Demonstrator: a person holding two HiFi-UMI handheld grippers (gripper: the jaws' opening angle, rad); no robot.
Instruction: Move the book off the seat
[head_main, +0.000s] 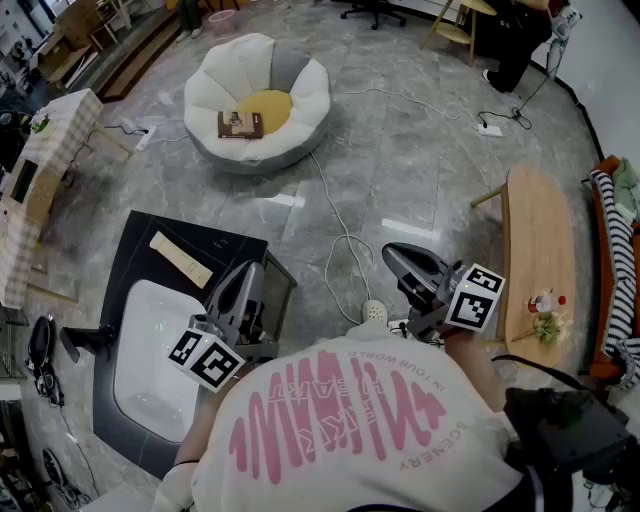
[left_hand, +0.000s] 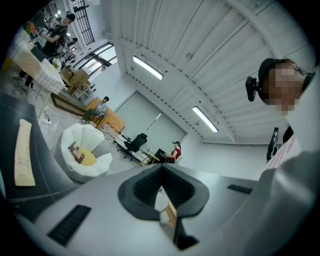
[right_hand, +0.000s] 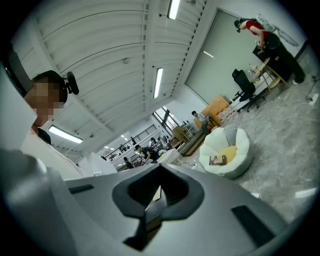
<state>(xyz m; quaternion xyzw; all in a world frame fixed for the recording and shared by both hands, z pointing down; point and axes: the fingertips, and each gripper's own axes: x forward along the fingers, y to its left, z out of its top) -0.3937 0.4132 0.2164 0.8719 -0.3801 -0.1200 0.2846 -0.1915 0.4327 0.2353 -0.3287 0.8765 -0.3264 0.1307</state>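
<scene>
Book (head_main: 240, 124) lies in white seat (head_main: 305, 95); left hand-held gripper (head_main: 246, 272) and right hand-held gripper (head_main: 393, 253) each pressed together.

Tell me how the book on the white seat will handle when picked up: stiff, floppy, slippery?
The book lies flat with straight edges, so it is probably fairly stiff. It looks thin, so likely light, with little edge to pinch. The padded seat under it looks soft and may give under a push, so the book could tilt rather than slide.
</scene>
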